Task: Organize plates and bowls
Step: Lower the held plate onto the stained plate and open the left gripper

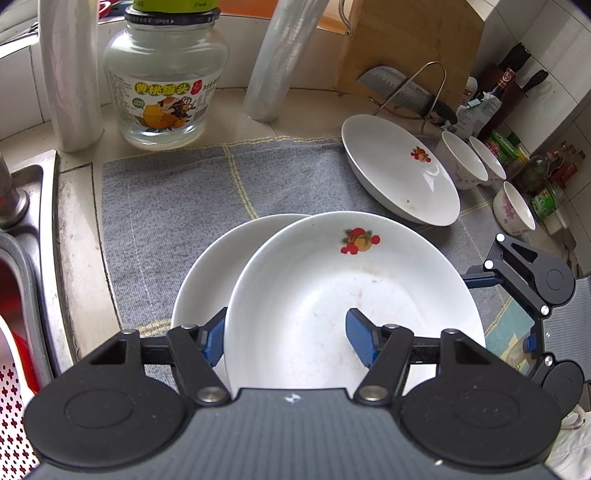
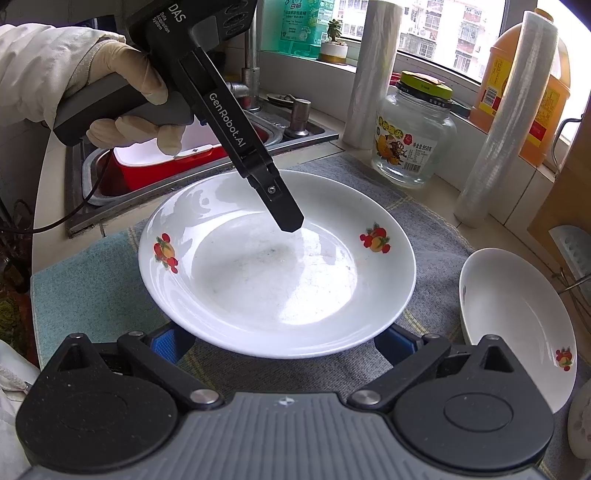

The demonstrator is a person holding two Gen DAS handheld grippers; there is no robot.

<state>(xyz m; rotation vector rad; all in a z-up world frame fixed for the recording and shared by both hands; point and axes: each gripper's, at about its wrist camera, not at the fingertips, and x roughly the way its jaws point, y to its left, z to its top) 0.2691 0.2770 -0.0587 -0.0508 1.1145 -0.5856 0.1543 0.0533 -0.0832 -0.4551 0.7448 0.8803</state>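
Plate (image 1: 332,295) stacked on second plate (image 1: 199,280), rim between spread fingers of left gripper (image 1: 284,338); right gripper (image 2: 284,343) wide.

Bright window (image 2: 436,33) daylight, glare on plate (image 2: 280,258), fisheye-bent edges.

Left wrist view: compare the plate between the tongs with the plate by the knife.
The near plate lies on a second plate; the far plate lies alone on the cloth. The open left tongs straddle the near plate's rim; the far plate is ungripped. Both are white with fruit prints.
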